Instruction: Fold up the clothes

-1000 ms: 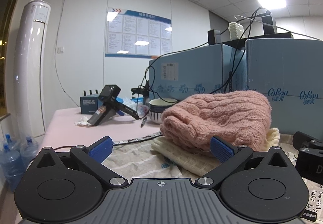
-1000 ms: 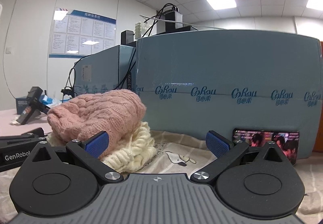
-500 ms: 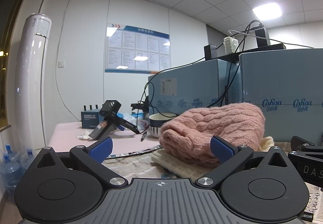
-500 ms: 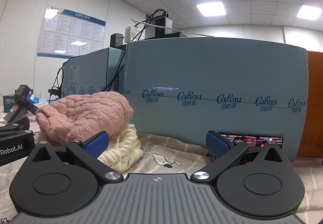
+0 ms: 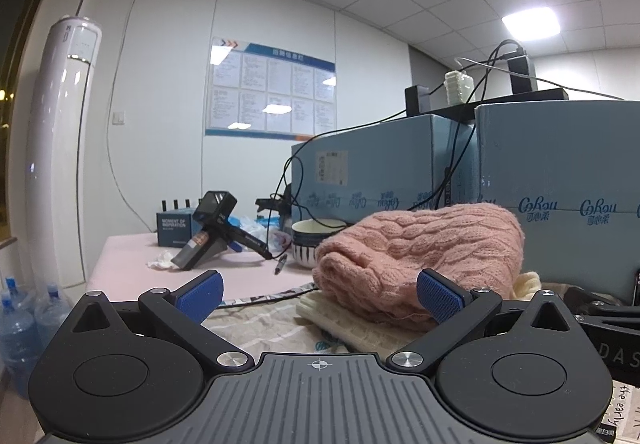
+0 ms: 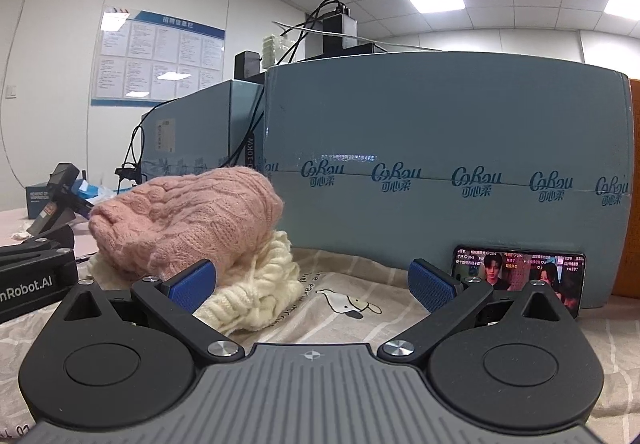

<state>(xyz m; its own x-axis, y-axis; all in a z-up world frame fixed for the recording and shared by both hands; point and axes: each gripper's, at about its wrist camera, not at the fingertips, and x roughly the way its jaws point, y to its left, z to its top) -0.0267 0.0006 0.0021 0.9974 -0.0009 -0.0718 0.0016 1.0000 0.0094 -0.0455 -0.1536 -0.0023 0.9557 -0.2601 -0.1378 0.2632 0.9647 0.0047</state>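
Observation:
A folded pink knit sweater [image 5: 424, 248] lies on top of a folded cream knit sweater [image 5: 360, 328] on a printed cloth. In the right wrist view the pink sweater [image 6: 188, 220] sits on the cream sweater [image 6: 256, 284] at the left. My left gripper [image 5: 318, 294] is open and empty, low over the cloth, just in front of the stack. My right gripper [image 6: 312, 284] is open and empty, to the right of the stack. The left gripper's body [image 6: 36, 272] shows at the left edge of the right wrist view.
Blue cardboard boxes [image 6: 440, 164] stand right behind the clothes. A phone [image 6: 520, 276] with a lit screen leans against one box. A bowl [image 5: 316, 244], a black hand-held device [image 5: 208, 232], cables and a small box lie on the pink table [image 5: 132, 268]. Water bottles [image 5: 20, 336] stand on the floor.
Both grippers have tilted upward and sunk slightly, so the stack sits lower in each view. Both stay open. The clothes have not moved.

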